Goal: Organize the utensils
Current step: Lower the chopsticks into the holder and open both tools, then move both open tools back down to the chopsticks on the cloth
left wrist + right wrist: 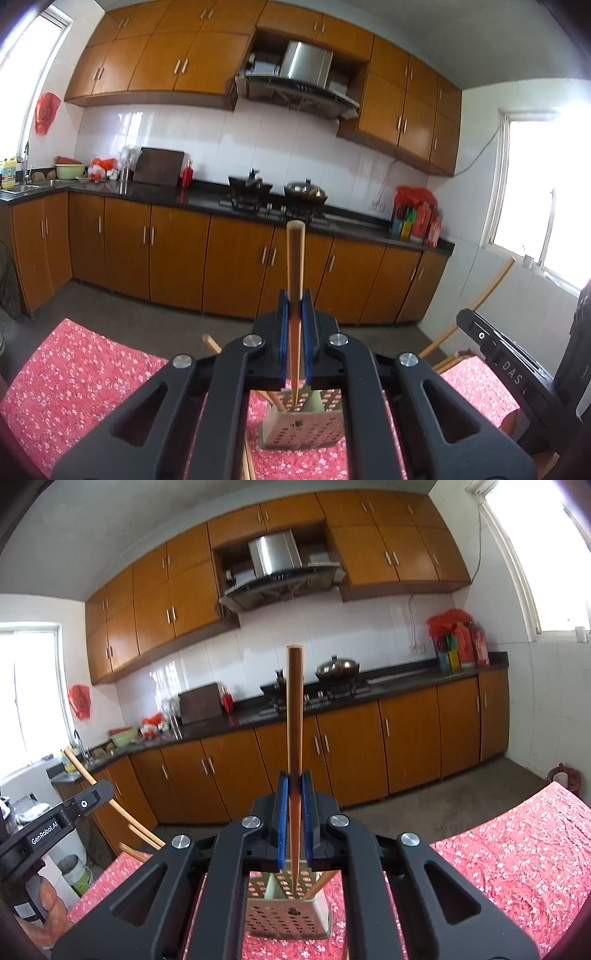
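My left gripper (295, 306) is shut on a wooden chopstick (295, 258) that stands upright, its lower tip inside a pale perforated utensil holder (303, 432) on the red floral tablecloth (74, 376). My right gripper (294, 786) is shut on another wooden chopstick (294, 709), also upright, its tip in the same holder (288, 915). More chopsticks (212, 343) lean out of the holder. The right gripper's body (498, 347) shows at the right of the left wrist view; the left gripper's body (55, 823) shows at the left of the right wrist view.
The table with the red floral cloth (517, 856) stands before a kitchen counter (207, 195) with a stove, wok (306, 190) and brown cabinets. A sink (22, 188) is at the far left. A loose chopstick (247, 461) lies on the cloth near the holder.
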A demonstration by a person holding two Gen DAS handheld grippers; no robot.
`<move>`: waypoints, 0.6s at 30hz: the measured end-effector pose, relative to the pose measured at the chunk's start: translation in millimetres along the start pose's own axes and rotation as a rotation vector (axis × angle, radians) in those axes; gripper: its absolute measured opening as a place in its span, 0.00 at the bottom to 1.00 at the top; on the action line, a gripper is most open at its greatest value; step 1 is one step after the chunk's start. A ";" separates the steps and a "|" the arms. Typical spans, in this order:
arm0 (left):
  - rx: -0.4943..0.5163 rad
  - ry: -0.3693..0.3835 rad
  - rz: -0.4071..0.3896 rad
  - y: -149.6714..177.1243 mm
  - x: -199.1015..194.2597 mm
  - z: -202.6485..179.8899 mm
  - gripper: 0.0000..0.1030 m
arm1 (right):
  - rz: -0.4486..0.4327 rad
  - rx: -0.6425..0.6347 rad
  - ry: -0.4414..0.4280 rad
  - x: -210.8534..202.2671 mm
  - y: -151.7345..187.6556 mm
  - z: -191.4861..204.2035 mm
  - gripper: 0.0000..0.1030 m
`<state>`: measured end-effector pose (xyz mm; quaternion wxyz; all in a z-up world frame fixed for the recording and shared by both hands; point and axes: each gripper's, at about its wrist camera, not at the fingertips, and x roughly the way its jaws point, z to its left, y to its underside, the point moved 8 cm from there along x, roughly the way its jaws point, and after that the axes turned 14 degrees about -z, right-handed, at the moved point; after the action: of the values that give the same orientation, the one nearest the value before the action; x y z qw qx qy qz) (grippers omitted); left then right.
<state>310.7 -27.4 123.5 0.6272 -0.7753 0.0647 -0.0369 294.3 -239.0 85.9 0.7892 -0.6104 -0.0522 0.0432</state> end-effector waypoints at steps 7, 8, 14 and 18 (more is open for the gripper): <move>0.008 0.003 0.032 10.1 6.4 2.2 0.10 | 0.054 0.006 0.009 3.4 12.7 -0.9 0.21; 0.008 0.005 0.028 8.8 5.0 2.2 0.11 | 0.051 0.004 0.009 2.6 11.0 -1.2 0.23; 0.000 -0.014 0.010 -0.3 -11.0 11.5 0.14 | 0.025 0.002 0.016 -15.2 -4.1 -4.5 0.23; -0.001 -0.036 0.006 -4.5 -31.3 25.0 0.15 | 0.016 -0.014 0.042 -32.3 -11.9 -14.2 0.23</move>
<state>283.4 2.3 123.3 0.6280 -0.7759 0.0556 -0.0210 264.2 -259.9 93.0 0.7853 -0.6172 -0.0309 0.0362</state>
